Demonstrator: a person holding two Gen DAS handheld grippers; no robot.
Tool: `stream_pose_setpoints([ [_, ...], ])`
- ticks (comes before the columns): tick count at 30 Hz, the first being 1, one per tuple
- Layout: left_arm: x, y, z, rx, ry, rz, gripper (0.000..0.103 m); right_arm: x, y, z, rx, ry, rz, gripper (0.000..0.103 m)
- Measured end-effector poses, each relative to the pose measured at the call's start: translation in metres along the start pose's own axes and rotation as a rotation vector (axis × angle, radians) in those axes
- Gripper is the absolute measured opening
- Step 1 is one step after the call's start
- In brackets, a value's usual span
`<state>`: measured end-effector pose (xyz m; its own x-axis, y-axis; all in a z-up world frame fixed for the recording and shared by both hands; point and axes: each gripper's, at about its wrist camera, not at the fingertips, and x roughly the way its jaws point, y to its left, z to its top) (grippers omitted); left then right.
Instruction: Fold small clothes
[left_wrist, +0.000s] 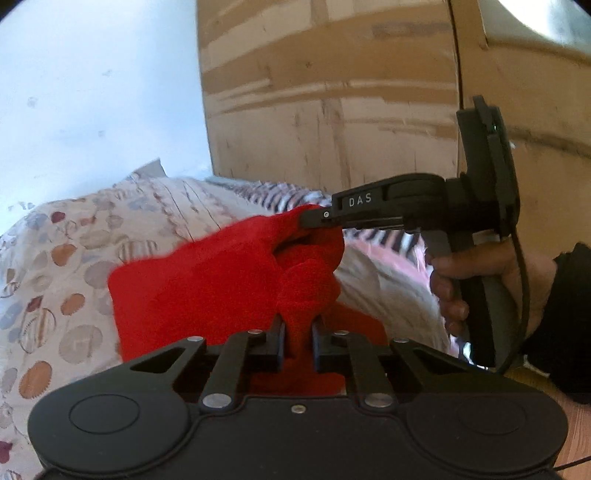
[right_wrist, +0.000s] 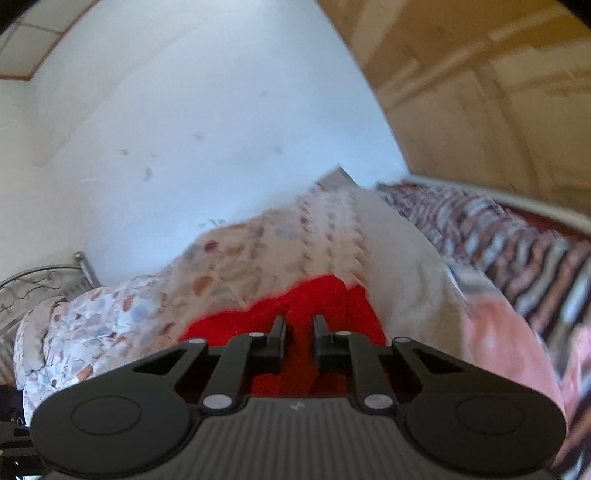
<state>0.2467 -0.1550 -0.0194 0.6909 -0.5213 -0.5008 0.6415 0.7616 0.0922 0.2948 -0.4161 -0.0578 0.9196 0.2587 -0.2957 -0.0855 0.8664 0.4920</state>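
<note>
A small red garment hangs above a bed, bunched where it is held. My left gripper is shut on a twisted fold of it, right in front of the camera. My right gripper comes in from the right in the left wrist view and is shut on the cloth's upper edge. In the right wrist view the right gripper has its fingers close together with the red garment between them. The far part of the cloth is hidden behind its own folds.
A spotted cream bedspread covers the bed below. A striped blanket and a pink cloth lie to the right. A wooden wardrobe stands behind. A white wall is at the left. A metal bed frame shows far left.
</note>
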Motion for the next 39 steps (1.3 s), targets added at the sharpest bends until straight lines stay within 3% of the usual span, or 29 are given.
stream_pose_setpoints([
  [8, 0.008, 0.002, -0.020, -0.013, 0.011, -0.038, 0.014, 0.001, -0.020, -0.024, 0.038, 0.047, -0.029, 0.016],
  [14, -0.007, 0.020, -0.012, -0.141, -0.017, -0.086, 0.026, -0.004, -0.006, -0.025, -0.049, 0.030, -0.059, 0.015],
  [16, -0.015, 0.027, -0.010, -0.195, -0.030, -0.109, 0.035, -0.005, -0.003, -0.027, -0.061, 0.045, -0.068, 0.014],
  [18, -0.024, 0.035, -0.008, -0.252, -0.050, -0.126, 0.051, -0.005, -0.005, -0.030, -0.053, 0.054, -0.073, 0.014],
  [19, -0.029, 0.040, -0.007, -0.281, -0.072, -0.126, 0.066, -0.005, -0.007, -0.032, -0.046, 0.057, -0.075, 0.014],
  [20, -0.033, 0.044, -0.006, -0.305, -0.091, -0.113, 0.074, -0.006, -0.009, -0.033, -0.039, 0.060, -0.077, 0.014],
  [22, -0.038, 0.053, -0.004, -0.344, -0.119, -0.036, 0.075, -0.007, -0.011, -0.036, -0.027, 0.066, -0.080, 0.013],
  [26, -0.024, 0.079, -0.003, -0.464, -0.044, 0.206, 0.077, -0.008, -0.011, -0.039, -0.027, 0.072, -0.085, 0.013],
  [28, -0.015, 0.097, -0.009, -0.565, -0.006, 0.229, 0.077, -0.008, -0.011, -0.040, -0.027, 0.074, -0.087, 0.013],
  [32, -0.004, 0.118, -0.026, -0.711, 0.048, 0.199, 0.082, -0.009, -0.012, -0.038, -0.021, 0.079, -0.083, 0.014],
  [35, 0.003, 0.116, -0.032, -0.688, 0.072, 0.176, 0.082, -0.014, -0.009, -0.034, -0.009, 0.072, -0.093, 0.026],
  [39, 0.011, 0.107, -0.040, -0.639, 0.099, 0.173, 0.080, -0.025, 0.000, -0.025, -0.027, 0.016, -0.135, 0.066],
])
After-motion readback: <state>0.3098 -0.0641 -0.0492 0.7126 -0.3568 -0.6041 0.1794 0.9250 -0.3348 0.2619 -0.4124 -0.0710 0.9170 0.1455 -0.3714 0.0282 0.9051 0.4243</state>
